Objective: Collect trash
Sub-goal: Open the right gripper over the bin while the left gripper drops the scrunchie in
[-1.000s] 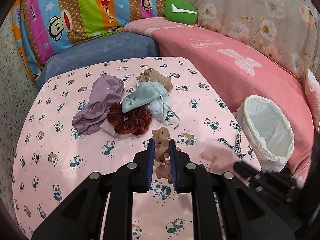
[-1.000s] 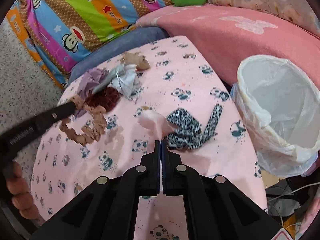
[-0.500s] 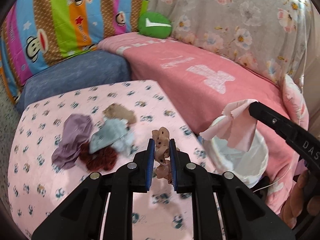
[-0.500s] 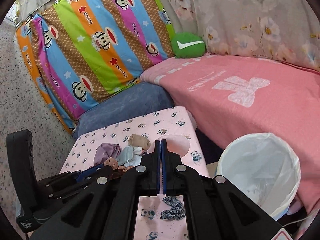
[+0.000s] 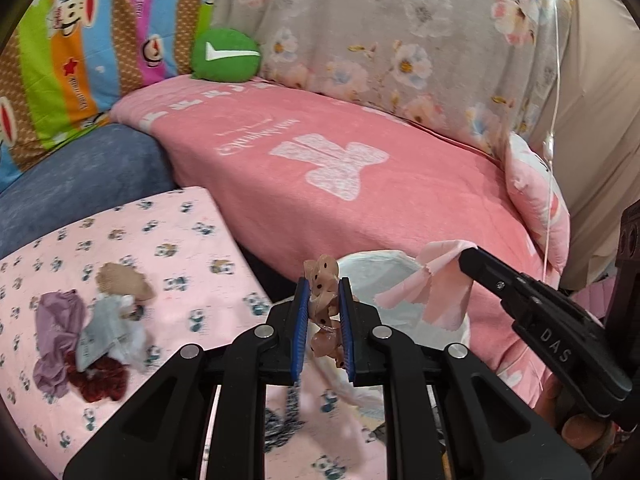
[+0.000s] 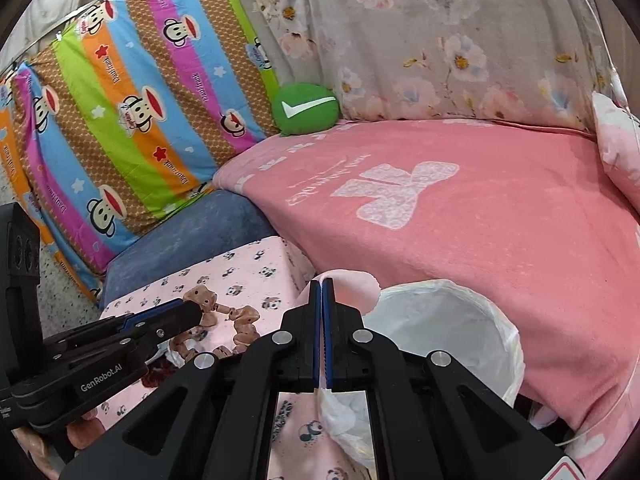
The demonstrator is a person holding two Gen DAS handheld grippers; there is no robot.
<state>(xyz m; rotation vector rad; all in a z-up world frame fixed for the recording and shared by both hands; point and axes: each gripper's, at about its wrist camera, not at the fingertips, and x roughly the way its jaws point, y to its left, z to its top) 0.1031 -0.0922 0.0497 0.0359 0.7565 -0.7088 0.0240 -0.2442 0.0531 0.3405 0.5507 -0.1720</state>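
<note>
both tongs have lifted off the counter to the bin: left tongs pinching the tan scrunchie, right tongs pressed together on the pink cloth. next call: release both.

Pink panda-print tablecloth, white bin liner, brown dotted scrunchie (pink cloth too).

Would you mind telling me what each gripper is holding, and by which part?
The left gripper pinches the brown dotted scrunchie across its band; the right gripper grips the pink cloth by one edge.
</note>
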